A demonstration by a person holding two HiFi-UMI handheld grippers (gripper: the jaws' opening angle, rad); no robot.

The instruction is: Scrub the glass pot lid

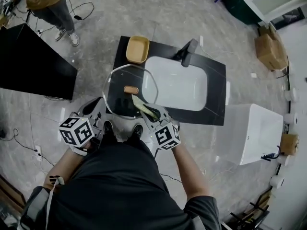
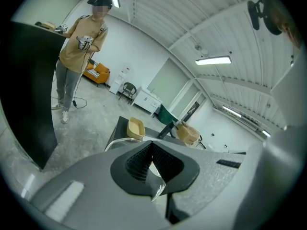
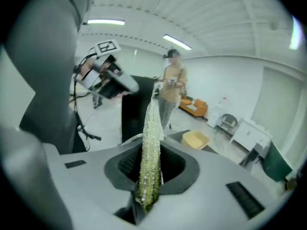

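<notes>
From the head view I am looking down at a white sink point(image 1: 180, 83) set in a black counter point(image 1: 216, 71), with a faucet point(image 1: 188, 51) at its far rim and a tan dish point(image 1: 137, 49) standing off its far left corner. The glass pot lid point(image 1: 120, 99) is hanging over the counter just left of the sink, its wooden knob point(image 1: 130, 89) facing up. The left gripper point(image 1: 98, 113) is reaching in at the lid's near left rim, on the side away from the sink. The right gripper point(image 1: 152, 115) is coming in nearer the sink's near left corner, pressing a yellow-green sponge point(image 1: 142, 107) against the glass. A person in a tan top point(image 1: 50, 4) is standing well beyond the sink, on the far left. In the left gripper view, the left gripper point(image 2: 152, 162) is showing its jaws closed together on the lid's rim point(image 2: 160, 188), the clear edge running out below the pads. The dish point(image 2: 135, 127) and the faucet point(image 2: 168, 128) are sitting ahead, and the person point(image 2: 79, 56) is standing far off to the left. In the right gripper view, the right gripper point(image 3: 149, 169) is clamping the sponge point(image 3: 152, 128) edge-on between its jaws, so that the sponge is sticking up past them. The dish point(image 3: 194, 139) is lying to the right of the sponge.
</notes>
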